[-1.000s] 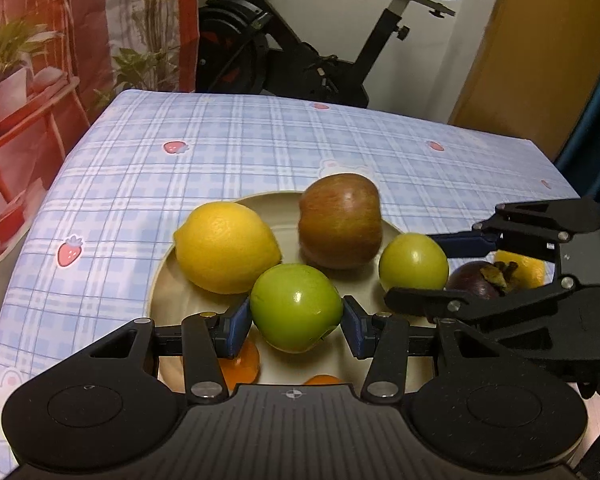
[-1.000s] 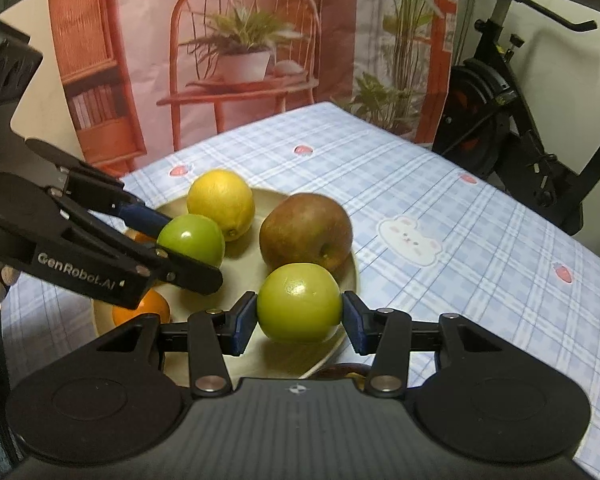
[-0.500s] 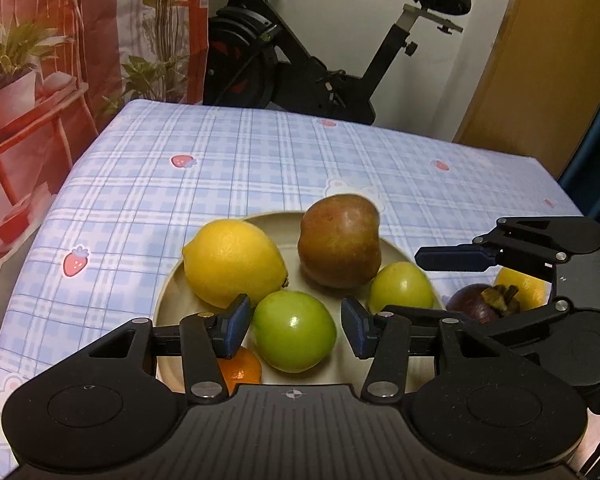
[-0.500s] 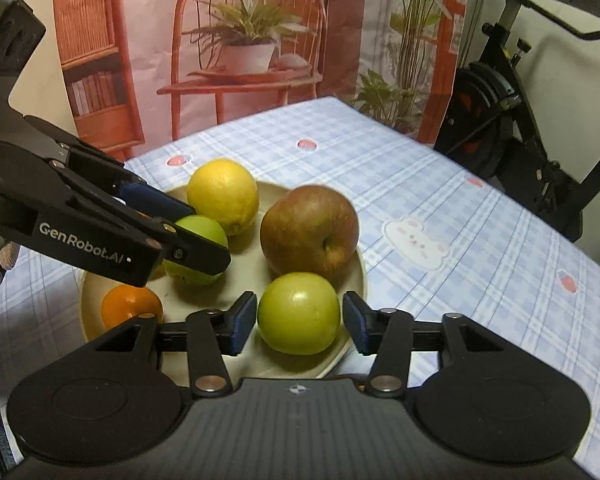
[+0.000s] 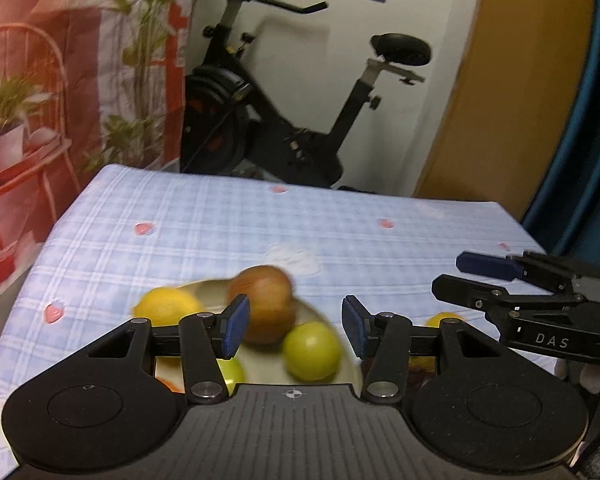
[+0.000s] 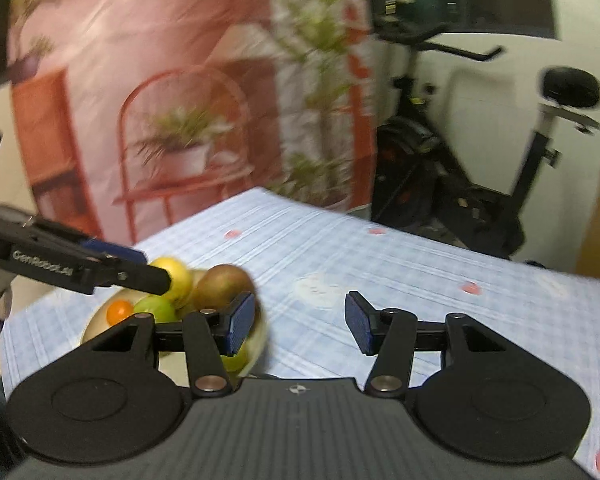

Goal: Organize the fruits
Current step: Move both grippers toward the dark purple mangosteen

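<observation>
A beige plate [image 5: 260, 368] on the blue checked tablecloth holds a lemon [image 5: 166, 308], a brown apple [image 5: 266, 304], two green fruits [image 5: 310, 350] and a small orange [image 6: 118, 310]. My left gripper [image 5: 294, 332] hovers open above the plate's near side with nothing between its pads. In the right wrist view the plate [image 6: 90, 330] sits low on the left. My right gripper [image 6: 299, 328] is open and empty over bare cloth to the right of the plate. Each gripper appears in the other's view: the right gripper [image 5: 456, 274] and the left gripper [image 6: 152, 270].
A yellow fruit [image 5: 444, 318] and a dark purple one [image 5: 420, 372] lie on the cloth right of the plate, partly hidden by my finger. An exercise bike [image 5: 300, 120] stands beyond the table's far edge, and a printed curtain [image 6: 160, 100] hangs at the left.
Both grippers have let go of the green fruits they gripped, then drawn back and up. The two fruits now rest on the plate. The right gripper has also swung right, off the plate.
</observation>
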A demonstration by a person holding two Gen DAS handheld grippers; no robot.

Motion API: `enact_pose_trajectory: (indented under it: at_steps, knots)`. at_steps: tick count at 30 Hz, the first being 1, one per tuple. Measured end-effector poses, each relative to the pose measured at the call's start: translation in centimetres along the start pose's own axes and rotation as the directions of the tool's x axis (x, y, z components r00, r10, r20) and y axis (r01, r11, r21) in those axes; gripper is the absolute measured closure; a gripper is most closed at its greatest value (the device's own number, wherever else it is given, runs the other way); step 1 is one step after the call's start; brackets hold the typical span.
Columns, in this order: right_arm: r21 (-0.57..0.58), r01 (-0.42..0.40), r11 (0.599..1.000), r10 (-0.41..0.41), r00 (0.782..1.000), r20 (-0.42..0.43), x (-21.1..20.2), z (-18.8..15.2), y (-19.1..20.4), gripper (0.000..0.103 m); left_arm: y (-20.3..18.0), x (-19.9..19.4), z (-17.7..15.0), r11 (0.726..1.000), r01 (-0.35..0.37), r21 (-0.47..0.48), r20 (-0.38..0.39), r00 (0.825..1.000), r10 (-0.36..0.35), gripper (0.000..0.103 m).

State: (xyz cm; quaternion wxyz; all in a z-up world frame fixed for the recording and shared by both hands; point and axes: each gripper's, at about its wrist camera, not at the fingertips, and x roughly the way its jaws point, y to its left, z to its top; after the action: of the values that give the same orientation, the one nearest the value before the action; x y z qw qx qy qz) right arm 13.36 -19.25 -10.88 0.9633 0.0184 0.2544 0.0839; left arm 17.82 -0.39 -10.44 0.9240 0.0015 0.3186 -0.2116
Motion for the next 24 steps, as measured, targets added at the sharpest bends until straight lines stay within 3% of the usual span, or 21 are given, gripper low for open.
enact_pose_trajectory:
  at_steps: [5,10,16,24]
  knots:
    - [0.103,0.048,0.993,-0.051,0.998,0.035,-2.5,-1.7,-2.8,0.049,-3.0,0.6,-0.2,1.0,0.018,0.02,0.007,1.0,-0.018,0.05]
    - [0.182,0.051,0.982,-0.062,0.997,0.052,-4.6,-3.7,-4.2,0.048,-4.9,1.8,-0.8,0.998,0.038,0.049,-0.037,0.999,-0.036,0.05]
    - [0.092,-0.028,0.995,0.026,0.999,0.024,-3.9,-3.7,-2.5,0.048,-4.2,2.6,-0.4,0.999,0.042,0.034,-0.088,0.995,-0.039,0.05]
    - [-0.064,-0.147,0.987,0.139,0.984,-0.113,-0.3,-3.6,0.5,0.048,-2.7,3.3,0.0,0.998,0.057,0.013,-0.137,0.989,-0.055,0.05]
